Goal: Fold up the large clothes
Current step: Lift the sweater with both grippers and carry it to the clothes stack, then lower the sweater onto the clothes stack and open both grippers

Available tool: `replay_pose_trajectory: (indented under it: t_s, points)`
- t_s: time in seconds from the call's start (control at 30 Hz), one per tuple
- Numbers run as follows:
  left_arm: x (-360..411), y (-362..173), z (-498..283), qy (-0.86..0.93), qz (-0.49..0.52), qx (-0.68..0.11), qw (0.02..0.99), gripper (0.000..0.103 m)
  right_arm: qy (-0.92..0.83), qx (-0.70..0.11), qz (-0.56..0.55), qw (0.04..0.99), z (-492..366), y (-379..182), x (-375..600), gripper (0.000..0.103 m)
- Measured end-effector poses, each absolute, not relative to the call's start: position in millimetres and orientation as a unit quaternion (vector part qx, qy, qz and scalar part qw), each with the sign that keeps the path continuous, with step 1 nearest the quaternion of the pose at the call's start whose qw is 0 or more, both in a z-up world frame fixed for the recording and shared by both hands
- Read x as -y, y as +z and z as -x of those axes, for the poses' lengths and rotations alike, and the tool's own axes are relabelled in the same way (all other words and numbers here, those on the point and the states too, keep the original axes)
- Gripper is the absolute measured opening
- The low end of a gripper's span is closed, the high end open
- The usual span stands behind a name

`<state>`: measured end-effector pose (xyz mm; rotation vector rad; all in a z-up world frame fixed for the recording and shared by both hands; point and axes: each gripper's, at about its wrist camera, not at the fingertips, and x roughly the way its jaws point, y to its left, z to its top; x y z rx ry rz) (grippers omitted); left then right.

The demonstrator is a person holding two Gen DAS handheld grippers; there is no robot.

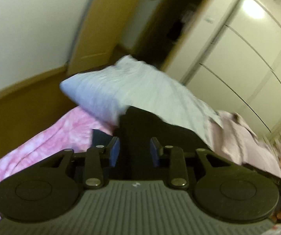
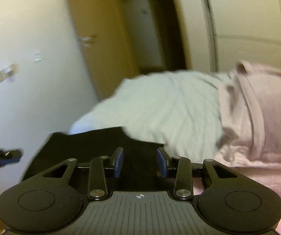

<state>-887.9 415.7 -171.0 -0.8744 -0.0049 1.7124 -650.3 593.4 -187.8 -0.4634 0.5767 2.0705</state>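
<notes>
Now: both grippers over a black garment on the bed

Both views are blurred. From the left wrist camera, the left gripper (image 1: 134,148) points down toward a black garment (image 1: 140,125) that lies on a pink patterned bedspread (image 1: 48,137). Its jaws stand apart, with dark cloth showing in the gap between the blue pads (image 1: 115,152); the pads do not appear to press on it. Behind the garment rests a pale blue-white pillow (image 1: 120,90), and to the right of that lies a heap of pale pink clothing (image 1: 244,137). White wardrobe doors (image 1: 248,54) fill the right side.

From the right wrist camera, the right gripper (image 2: 140,161) likewise hangs over the black garment (image 2: 93,143), jaws apart, the cloth visible between them without being pinched. The pillow (image 2: 160,105) sits just beyond, touching the garment's far edge, with the pink clothing (image 2: 258,117) beside it on the right. At the left edge the tip of the left gripper (image 2: 5,155) shows against a white wall (image 2: 22,39).
</notes>
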Motion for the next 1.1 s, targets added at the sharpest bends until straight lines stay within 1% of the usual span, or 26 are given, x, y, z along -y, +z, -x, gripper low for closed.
replay_pose_trajectory:
  t_s: [0.1, 0.17, 0.23, 0.3, 0.43, 0.47, 0.5, 0.53, 0.57, 0.6, 0.63, 0.67, 0.7, 0.73, 0.77, 0.83, 0.9, 0.93, 0.97, 1.1]
  points:
    - [-405.0, -172.2, 843.5, 0.719, 0.346, -0.042, 0.602, 0.025, 0.861, -0.191, 0.213, 0.419, 667.8, -197.1, -552.4, 0.035]
    - [-412.1, -188.7, 825.8, 0.725, 0.341, -0.090, 0.591, 0.022, 0.861, -0.161, 0.246, 0.415, 683.8, -213.6, -540.8, 0.035]
    - [-420.5, -206.3, 823.0, 0.731, 0.351, -0.105, 0.576, 0.022, 0.851, -0.146, 0.283, 0.417, 698.2, -236.8, -545.9, 0.035]
    - [-428.5, -212.9, 826.6, 0.741, 0.359, -0.112, 0.556, 0.022, 0.852, -0.152, 0.290, 0.409, 700.7, -252.7, -549.8, 0.036]
    - [-427.5, -196.9, 825.5, 0.748, 0.359, -0.123, 0.544, 0.021, 0.852, -0.186, 0.274, 0.406, 686.9, -235.7, -553.3, 0.039]
    - [-424.7, -191.0, 823.1, 0.751, 0.357, -0.128, 0.540, 0.021, 0.852, -0.188, 0.270, 0.407, 681.3, -227.7, -543.8, 0.041]
    - [-420.3, -182.9, 819.4, 0.756, 0.354, -0.135, 0.534, 0.021, 0.852, -0.188, 0.266, 0.410, 675.5, -220.4, -538.0, 0.046]
    - [-416.2, -175.7, 815.0, 0.758, 0.354, -0.140, 0.530, 0.024, 0.850, -0.188, 0.265, 0.414, 671.7, -212.7, -527.7, 0.050]
    - [-410.0, -168.2, 811.0, 0.759, 0.354, -0.142, 0.527, 0.029, 0.848, -0.190, 0.264, 0.419, 667.8, -203.1, -520.7, 0.058]
    - [-402.2, -159.7, 806.1, 0.763, 0.355, -0.144, 0.521, 0.033, 0.847, -0.195, 0.260, 0.421, 661.1, -196.7, -513.2, 0.063]
    - [-395.2, -152.1, 799.4, 0.767, 0.355, -0.149, 0.513, 0.040, 0.846, -0.200, 0.260, 0.421, 657.5, -189.1, -504.6, 0.065]
    - [-386.6, -143.9, 791.9, 0.771, 0.354, -0.152, 0.507, 0.042, 0.846, -0.205, 0.260, 0.418, 653.8, -180.6, -494.7, 0.067]
    - [-379.0, -136.4, 785.5, 0.774, 0.352, -0.158, 0.502, 0.043, 0.844, -0.210, 0.261, 0.418, 649.3, -174.5, -488.2, 0.069]
    - [-370.5, -127.5, 777.2, 0.777, 0.349, -0.165, 0.498, 0.047, 0.843, -0.215, 0.260, 0.419, 644.7, -167.5, -481.0, 0.069]
    - [-363.9, -121.1, 771.5, 0.778, 0.347, -0.170, 0.496, 0.055, 0.843, -0.219, 0.258, 0.418, 640.2, -160.3, -473.8, 0.069]
    - [-348.3, -106.6, 758.1, 0.778, 0.344, -0.174, 0.497, 0.065, 0.841, -0.226, 0.258, 0.418, 632.5, -145.1, -460.0, 0.070]
    - [-330.8, -91.7, 744.7, 0.777, 0.339, -0.174, 0.501, 0.072, 0.842, -0.229, 0.259, 0.414, 624.7, -131.6, -447.4, 0.071]
    - [-322.9, -85.1, 737.9, 0.776, 0.339, -0.173, 0.503, 0.078, 0.844, -0.229, 0.259, 0.411, 620.3, -125.5, -441.4, 0.071]
    - [-316.0, -79.7, 733.2, 0.775, 0.341, -0.169, 0.504, 0.081, 0.845, -0.229, 0.259, 0.408, 615.8, -119.2, -435.1, 0.072]
    - [-285.7, -56.1, 714.1, 0.778, 0.334, -0.158, 0.508, 0.089, 0.849, -0.232, 0.251, 0.402, 600.1, -98.0, -412.2, 0.074]
